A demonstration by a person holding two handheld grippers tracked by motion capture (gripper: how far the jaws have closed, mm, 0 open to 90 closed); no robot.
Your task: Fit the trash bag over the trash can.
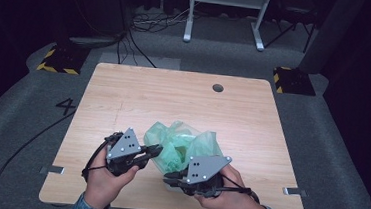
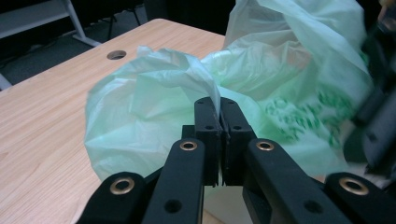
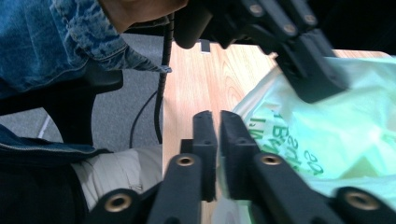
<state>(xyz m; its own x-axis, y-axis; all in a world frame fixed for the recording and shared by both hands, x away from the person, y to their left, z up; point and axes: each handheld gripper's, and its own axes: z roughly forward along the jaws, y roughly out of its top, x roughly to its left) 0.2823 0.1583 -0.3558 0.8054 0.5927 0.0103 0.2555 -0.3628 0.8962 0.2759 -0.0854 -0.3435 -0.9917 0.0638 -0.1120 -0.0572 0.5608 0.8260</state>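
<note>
- High view: a crumpled green bag (image 1: 183,143) lies on the bench (image 1: 139,96), on the side near the person. The left tongs (image 1: 156,151) meet the bag at its left edge. The right tongs (image 1: 169,176) are at the bag's near edge, low in front of the person. A round hole (image 1: 218,88) in the bench is well beyond the bag. Both hands come from the bench's near edge, with denim sleeves.
- Left gripper view: the left tongs (image 2: 219,114) are closed, and a thin fold of the bag (image 2: 154,112) is pinched between their jaws. The fold rises just above the tips. The bag has green print on its right part. The hole (image 2: 116,54) is behind the bag, to its left.
- Right gripper view: the right tongs (image 3: 214,122) stand a little apart, with a narrow gap between the jaws. The edge of the bag (image 3: 336,135) is at this gap, but I cannot tell if the jaws press on it. The left tongs (image 3: 317,77) touch the bag from above. A denim sleeve (image 3: 60,42) is far left of the bag.
</note>
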